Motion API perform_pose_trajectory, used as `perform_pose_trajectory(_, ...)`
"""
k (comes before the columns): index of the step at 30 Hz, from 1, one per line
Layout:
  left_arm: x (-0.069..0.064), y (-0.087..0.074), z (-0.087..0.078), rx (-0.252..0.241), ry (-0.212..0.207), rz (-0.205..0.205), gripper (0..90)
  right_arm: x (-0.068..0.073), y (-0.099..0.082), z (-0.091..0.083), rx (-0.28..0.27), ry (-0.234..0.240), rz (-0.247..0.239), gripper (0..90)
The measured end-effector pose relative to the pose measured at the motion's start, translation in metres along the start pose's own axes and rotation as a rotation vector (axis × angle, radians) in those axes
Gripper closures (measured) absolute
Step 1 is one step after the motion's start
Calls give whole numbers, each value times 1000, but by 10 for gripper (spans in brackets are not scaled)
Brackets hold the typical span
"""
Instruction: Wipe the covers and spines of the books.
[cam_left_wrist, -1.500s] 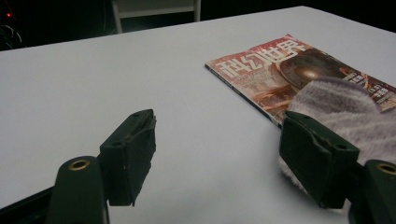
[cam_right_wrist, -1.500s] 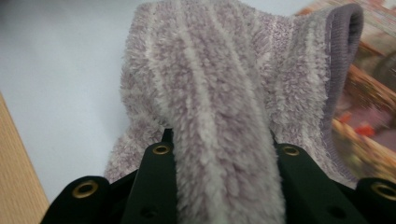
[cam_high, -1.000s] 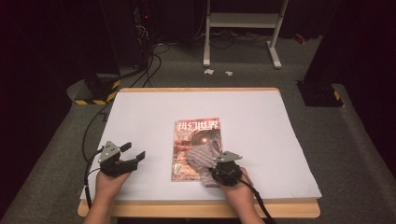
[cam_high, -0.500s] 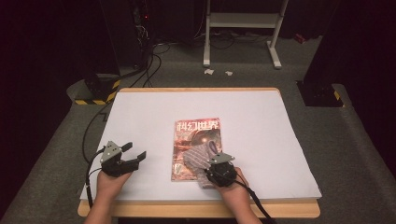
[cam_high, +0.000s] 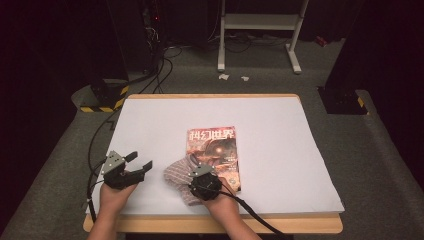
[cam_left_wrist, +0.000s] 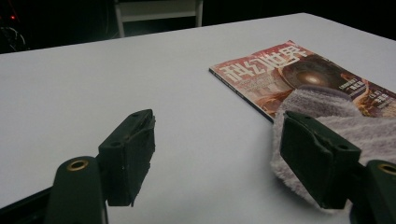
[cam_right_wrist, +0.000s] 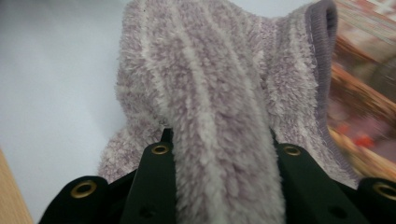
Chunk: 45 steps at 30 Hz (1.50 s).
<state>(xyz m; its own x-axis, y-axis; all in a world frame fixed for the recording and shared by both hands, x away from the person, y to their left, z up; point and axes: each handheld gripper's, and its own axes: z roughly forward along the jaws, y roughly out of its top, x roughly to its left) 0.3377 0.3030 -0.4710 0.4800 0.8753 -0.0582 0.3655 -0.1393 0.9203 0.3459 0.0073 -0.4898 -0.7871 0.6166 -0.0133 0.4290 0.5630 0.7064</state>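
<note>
- The right gripper (cam_high: 201, 176) has its fingers (cam_right_wrist: 156, 186) pinching a striped fluffy cloth (cam_right_wrist: 219, 93); the left gripper (cam_high: 134, 166) rests spread and empty.
- The cloth lies partly across the magazine (cam_high: 214, 145)'s near left corner.
- Judged step: wiping the cover; next calls for steady downward pressure.

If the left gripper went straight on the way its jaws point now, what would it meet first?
Probably nothing close: between the open jaws of the left gripper lies only bare white table cover. The striped fluffy grey cloth and red-covered magazine lie off to the side.

Fluffy lilac-and-white striped terry cloth (cam_right_wrist: 219, 93), rough pile. Glossy red paper magazine (cam_high: 214, 150). Matt white paper sheet (cam_high: 150, 125) over bare wooden table edge (cam_high: 150, 231). Matt black plastic gripper pads (cam_left_wrist: 133, 149).
</note>
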Motion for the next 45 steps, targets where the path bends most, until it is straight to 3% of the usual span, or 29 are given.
perform_pose_trajectory(4,-2,0,1,2,-4,2,268,-12,-11,-12,6,-32,35,714)
perform_pose_trajectory(8,-5,0,2,5,-6,10,268,-49,-40,-42,8,-111,127,714)
perform_pose_trajectory(13,-5,-1,2,9,-3,7,268,-81,-64,-68,1,-193,210,715)
perform_pose_trajectory(16,-4,-1,3,14,-3,5,268,-87,-64,-69,3,-209,214,714)
perform_pose_trajectory(25,-3,-2,3,14,-5,1,268,-90,-35,-43,43,-219,179,715)
perform_pose_trajectory(30,-1,-1,2,6,-4,-5,268,-67,-9,-15,43,-164,124,715)
perform_pose_trajectory(32,0,-1,2,6,-6,-5,268,-49,6,1,41,-119,103,715)
perform_pose_trajectory(34,0,-2,2,7,-7,-6,268,-45,9,4,41,-112,93,715)
perform_pose_trajectory(36,0,-2,2,8,-6,-2,268,-29,18,16,29,-77,58,715)
perform_pose_trajectory(40,1,-2,2,3,-8,-8,268,-28,18,17,24,-76,56,713)
perform_pose_trajectory(45,0,-1,2,3,-12,-10,268,-50,3,0,31,-122,94,710)
